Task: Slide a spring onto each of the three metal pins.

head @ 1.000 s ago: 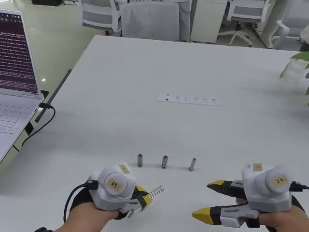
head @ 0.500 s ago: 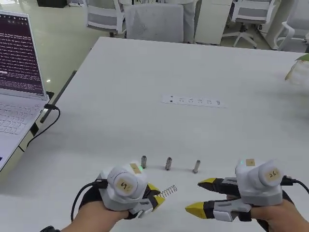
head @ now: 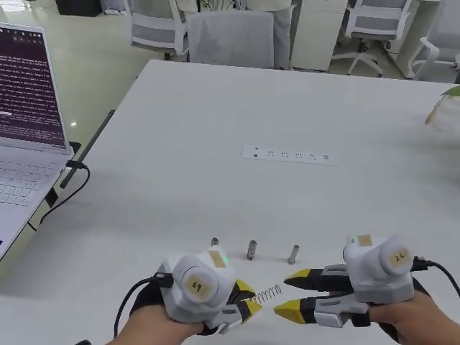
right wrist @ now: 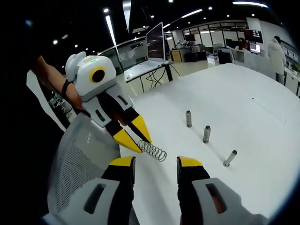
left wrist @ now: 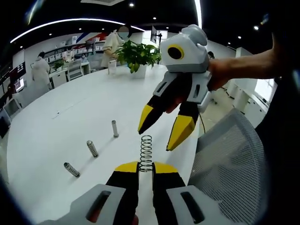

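So far two short metal pins [head: 251, 249] by the white table's [head: 215, 144] front edge are spring-sleeved; the left yellow-tipped gripper [head: 251, 307] pinches a wire spring [head: 268, 292] for the bare third pin [head: 293, 254], right gripper [head: 286, 293] agape.

The left sticker [head: 198, 285], a round one on the back of my left gripper [head: 251, 297], carries a handwritten mark, perhaps a 9; I cannot read it surely. The right sticker [head: 397, 256] on my right gripper [head: 282, 293] reads roughly "26", its second figure unclear. The laptop screen [head: 25, 90] beside the tabletop [head: 180, 144] shows lines of pale text on dark purple, too small to read. The marks on the white power strip [head: 290, 154] are also too small.
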The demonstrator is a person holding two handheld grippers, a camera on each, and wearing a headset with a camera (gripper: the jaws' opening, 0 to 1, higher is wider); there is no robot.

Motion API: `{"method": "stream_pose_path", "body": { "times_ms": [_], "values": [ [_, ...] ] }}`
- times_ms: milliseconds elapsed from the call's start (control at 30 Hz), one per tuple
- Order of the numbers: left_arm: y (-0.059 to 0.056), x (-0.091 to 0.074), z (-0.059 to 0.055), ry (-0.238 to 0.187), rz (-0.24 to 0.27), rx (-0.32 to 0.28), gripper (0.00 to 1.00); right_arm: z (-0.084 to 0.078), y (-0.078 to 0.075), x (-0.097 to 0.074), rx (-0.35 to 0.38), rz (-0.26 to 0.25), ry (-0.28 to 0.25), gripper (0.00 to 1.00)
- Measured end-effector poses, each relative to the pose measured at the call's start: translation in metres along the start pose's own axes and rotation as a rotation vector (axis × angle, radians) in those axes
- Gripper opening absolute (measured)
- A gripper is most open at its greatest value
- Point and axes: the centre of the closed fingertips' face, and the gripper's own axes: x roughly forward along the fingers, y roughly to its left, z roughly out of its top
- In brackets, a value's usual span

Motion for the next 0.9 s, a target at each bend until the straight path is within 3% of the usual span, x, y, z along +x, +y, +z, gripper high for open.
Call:
{"method": "stream_pose_path", "body": {
  "times_ms": [367, 900],
  "values": [
    [-0.008, 0.000, 0.002, -0.006, -0.030, 0.034, 0.02, -0.004, 0.011, 0.004, -0.058, 0.075, 0.045, 0.24],
    [-0.020, 0.007, 0.001, 0.024, -0.064, 0.118, 0.02, -0.003, 0.013, -0.010, -0.041, 0.094, 0.037, 0.12]
  ]
}}
